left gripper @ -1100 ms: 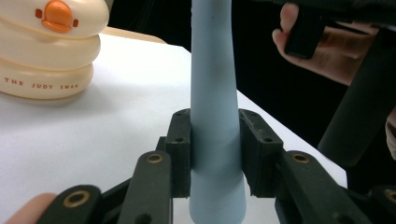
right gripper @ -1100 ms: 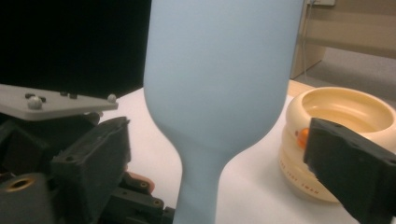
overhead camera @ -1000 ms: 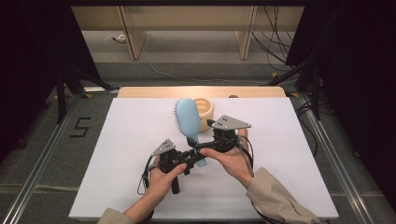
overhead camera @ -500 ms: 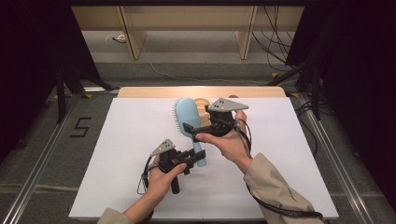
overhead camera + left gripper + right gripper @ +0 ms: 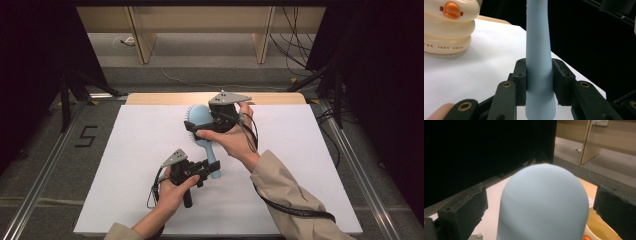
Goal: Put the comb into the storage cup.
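A light blue hairbrush [image 5: 199, 116] lies lengthwise over the white table [image 5: 310, 165], its head toward the far side. My left gripper [image 5: 209, 168] is shut on its handle [image 5: 538, 50], with both pads [image 5: 520, 80] pressed on the sides. My right gripper [image 5: 204, 128] hovers at the brush head [image 5: 544, 205]. Its black jaws stand open, one on each side of the head, with gaps showing. A cream swan-shaped container [image 5: 447, 27] with an orange knob stands beyond the brush; its rim [image 5: 596, 228] peeks out beside the head.
The table's wooden far edge [image 5: 165, 98] borders a grey floor with cables. Black stands [image 5: 65, 95] flank both sides. A "5" mark [image 5: 86, 136] lies on the floor at left. Cables trail from both grippers over the near part of the table.
My right gripper has risen and moved away along the brush, from near the handle up to the head. The left gripper has kept still on the handle.
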`<action>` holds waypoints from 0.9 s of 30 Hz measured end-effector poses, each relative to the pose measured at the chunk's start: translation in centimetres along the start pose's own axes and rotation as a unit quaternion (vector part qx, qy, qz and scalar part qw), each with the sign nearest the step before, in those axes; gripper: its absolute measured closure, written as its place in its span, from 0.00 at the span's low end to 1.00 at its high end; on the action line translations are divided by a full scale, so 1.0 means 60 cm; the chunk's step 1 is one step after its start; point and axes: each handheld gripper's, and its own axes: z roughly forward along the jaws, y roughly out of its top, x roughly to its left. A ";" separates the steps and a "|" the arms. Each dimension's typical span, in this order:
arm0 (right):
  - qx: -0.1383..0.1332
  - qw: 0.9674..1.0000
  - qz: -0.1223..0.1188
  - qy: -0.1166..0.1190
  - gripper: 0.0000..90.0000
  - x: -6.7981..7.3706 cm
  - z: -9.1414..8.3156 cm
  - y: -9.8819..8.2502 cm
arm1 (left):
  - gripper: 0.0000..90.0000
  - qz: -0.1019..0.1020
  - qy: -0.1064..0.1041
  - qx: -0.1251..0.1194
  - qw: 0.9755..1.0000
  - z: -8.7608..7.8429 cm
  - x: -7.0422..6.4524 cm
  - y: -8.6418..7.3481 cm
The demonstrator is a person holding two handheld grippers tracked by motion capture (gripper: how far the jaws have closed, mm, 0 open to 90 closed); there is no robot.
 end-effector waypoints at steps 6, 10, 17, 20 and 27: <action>0.004 1.000 0.000 0.003 0.00 0.002 0.008 0.008 | 0.74 0.001 0.000 0.001 1.000 0.000 0.000 0.000; 0.007 1.000 0.001 0.007 0.00 0.002 0.011 0.011 | 0.74 0.001 0.001 0.001 1.000 0.000 0.000 0.000; 0.010 1.000 0.004 0.009 0.00 0.001 0.015 0.011 | 0.74 0.001 0.000 0.001 1.000 0.000 -0.001 0.000; 0.010 1.000 0.004 0.009 0.00 0.002 0.016 0.012 | 0.74 0.001 0.000 0.001 1.000 0.000 0.000 0.000; 0.011 1.000 0.008 0.011 0.01 0.000 0.018 0.011 | 0.74 0.002 0.000 0.001 1.000 0.000 -0.001 0.000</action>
